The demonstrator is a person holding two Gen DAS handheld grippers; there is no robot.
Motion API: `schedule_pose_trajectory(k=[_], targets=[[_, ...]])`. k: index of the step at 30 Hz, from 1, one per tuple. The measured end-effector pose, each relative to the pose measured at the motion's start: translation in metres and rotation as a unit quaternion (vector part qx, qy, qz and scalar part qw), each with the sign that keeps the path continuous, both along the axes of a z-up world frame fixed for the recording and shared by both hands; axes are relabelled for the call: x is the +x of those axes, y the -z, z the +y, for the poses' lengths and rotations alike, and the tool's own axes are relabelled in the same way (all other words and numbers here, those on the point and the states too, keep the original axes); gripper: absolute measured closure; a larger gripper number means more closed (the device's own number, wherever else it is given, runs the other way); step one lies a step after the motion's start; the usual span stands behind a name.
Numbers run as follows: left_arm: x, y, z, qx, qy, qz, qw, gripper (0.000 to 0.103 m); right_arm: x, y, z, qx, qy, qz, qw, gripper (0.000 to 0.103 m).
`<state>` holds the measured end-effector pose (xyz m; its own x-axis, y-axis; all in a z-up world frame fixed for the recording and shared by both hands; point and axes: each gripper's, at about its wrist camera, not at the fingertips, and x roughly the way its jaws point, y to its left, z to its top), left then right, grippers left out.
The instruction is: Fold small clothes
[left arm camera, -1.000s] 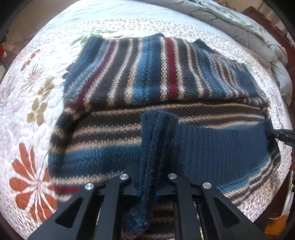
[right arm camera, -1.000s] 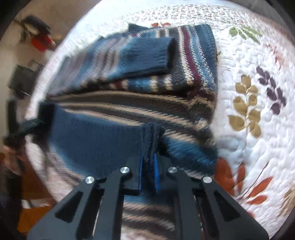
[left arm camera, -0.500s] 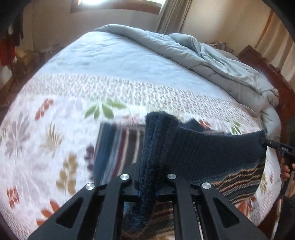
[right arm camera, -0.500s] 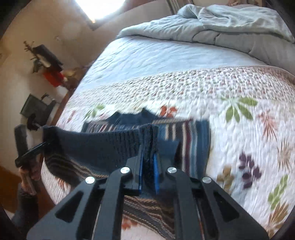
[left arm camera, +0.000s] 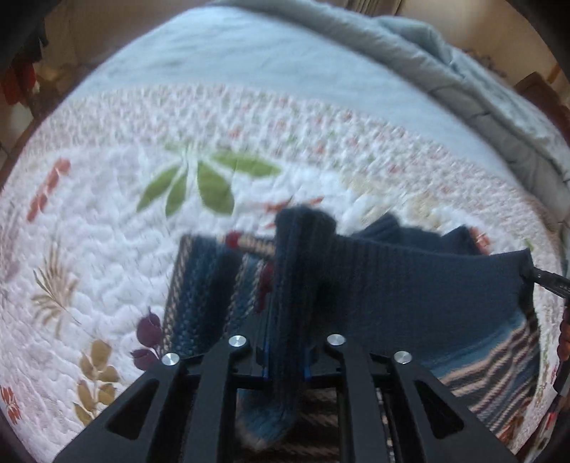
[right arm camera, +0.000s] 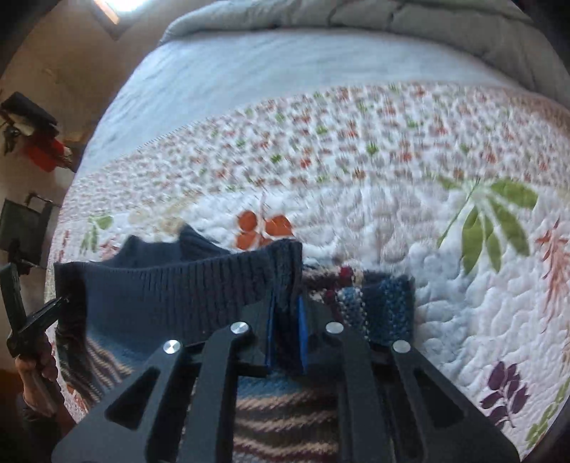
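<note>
Navy ribbed knit is bunching between the clenched jaws of the left gripper [left arm camera: 285,370], while the right gripper [right arm camera: 285,342] is pinching the same hem of the striped sweater [right arm camera: 171,295], lifted taut above the floral quilt [left arm camera: 107,199]. Beyond is lying a grey comforter [right arm camera: 427,21].

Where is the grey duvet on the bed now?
The grey duvet lies bunched at the far end of the bed, beyond the flowered quilt and the sweater.
</note>
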<state>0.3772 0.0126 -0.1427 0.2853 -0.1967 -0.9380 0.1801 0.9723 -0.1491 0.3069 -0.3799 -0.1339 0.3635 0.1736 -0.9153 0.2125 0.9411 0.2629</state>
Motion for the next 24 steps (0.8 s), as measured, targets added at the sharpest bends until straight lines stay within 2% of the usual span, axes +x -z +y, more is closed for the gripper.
schedule_pose_trajectory(k=[1, 2, 4, 5, 8, 13, 15, 21, 24], targets=[[-0.001, 0.003, 0.001, 0.004, -0.001, 0.003, 1.0, 0.077, -0.002, 0.003, 0.001, -0.003, 0.002, 0.005, 1.0, 0.081], [-0.002, 0.005, 0.004, 0.007, -0.002, 0.005, 1.0, 0.073, -0.004, 0.005, 0.001, -0.011, 0.003, 0.009, 1.0, 0.071], [-0.008, 0.001, 0.016, -0.002, -0.006, 0.009, 0.9999, 0.063, -0.011, 0.004, 0.001, -0.024, -0.006, 0.008, 1.0, 0.07], [-0.009, -0.002, 0.023, -0.01, -0.011, 0.011, 0.9998, 0.062, -0.016, 0.002, 0.0, -0.023, -0.01, 0.006, 1.0, 0.07], [-0.025, -0.017, 0.053, -0.039, -0.024, 0.014, 0.9988, 0.051, -0.043, -0.009, -0.01, -0.004, -0.018, -0.004, 1.0, 0.068], [-0.089, -0.036, 0.109, -0.06, -0.025, 0.012, 0.9978, 0.05, -0.121, -0.022, -0.02, 0.038, -0.038, -0.012, 0.998, 0.061], [-0.123, -0.04, 0.127, -0.053, -0.033, 0.002, 0.998, 0.05, -0.153, -0.021, -0.02, 0.044, -0.044, -0.01, 0.998, 0.06], [-0.171, -0.035, 0.123, 0.009, -0.003, -0.027, 0.9996, 0.05, -0.218, -0.011, -0.01, 0.051, -0.048, -0.001, 0.998, 0.059], [-0.171, -0.026, 0.119, 0.012, -0.005, -0.02, 0.9997, 0.05, -0.226, -0.005, -0.003, 0.044, -0.048, 0.003, 0.998, 0.059]])
